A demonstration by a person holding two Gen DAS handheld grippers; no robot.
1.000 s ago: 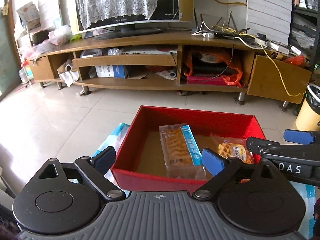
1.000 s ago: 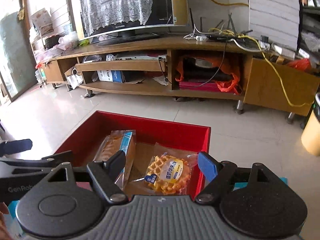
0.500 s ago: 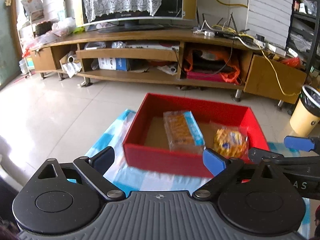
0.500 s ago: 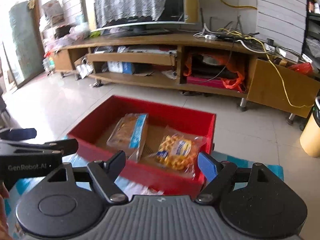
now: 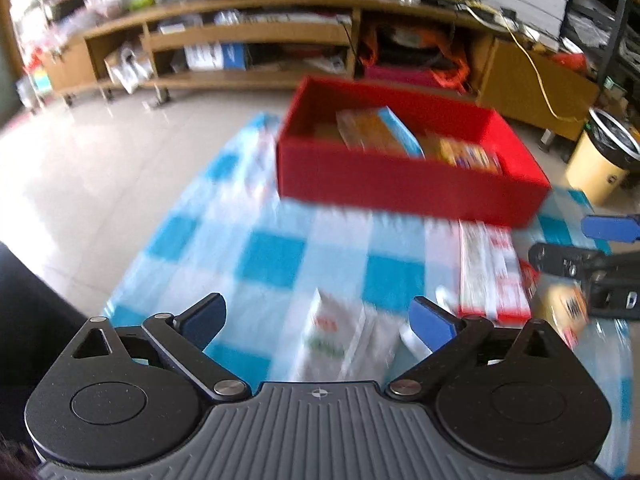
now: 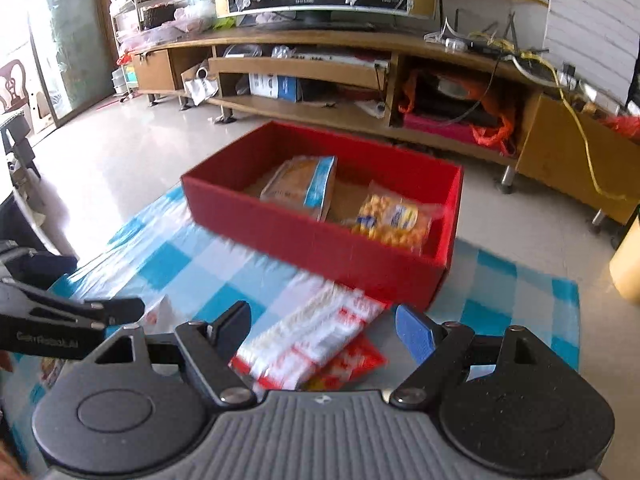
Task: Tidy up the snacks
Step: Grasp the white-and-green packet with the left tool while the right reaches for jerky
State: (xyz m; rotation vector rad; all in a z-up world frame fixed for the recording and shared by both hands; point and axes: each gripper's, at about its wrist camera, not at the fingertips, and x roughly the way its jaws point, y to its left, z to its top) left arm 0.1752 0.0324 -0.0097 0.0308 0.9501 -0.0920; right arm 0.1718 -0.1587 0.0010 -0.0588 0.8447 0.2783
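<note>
Snacks lie in two places before us: some already inside the red box (image 6: pixel 320 240), the rest loose on the blue-and-white checked cloth (image 5: pixel 272 256) that covers the table. In the box we see a biscuit pack with a blue stripe (image 6: pixel 304 188) leaning toward the left half and a clear bag of waffles (image 6: pixel 394 220) lying at the right end, the two close together but apart. Just in front of the box's near wall lies a red-and-white packet (image 6: pixel 320 336), partly over a flatter red-and-yellow packet (image 6: pixel 352 364). Our right hand-held gripper (image 6: pixel 324 328) hangs above these two with its jaws moderately apart; the red-and-white packet shows between the fingers, but the pads press on nothing. From the left wrist view the picture is blurred, yet we can make out a white pouch with red and green print (image 5: pixel 340 340) on the cloth below our left hand-held gripper (image 5: pixel 320 320), whose jaws stand wide and are opening; the pouch lies under the gap, untouched by either pad. To its right the same red-and-white packet (image 5: pixel 492 276) lies near the box, and a small tan snack (image 5: pixel 564 312) sits beside it, too smeared for us to name. Behind the table stands a long wooden TV cabinet (image 6: pixel 320 48) on the tiled floor (image 6: pixel 120 160).
</note>
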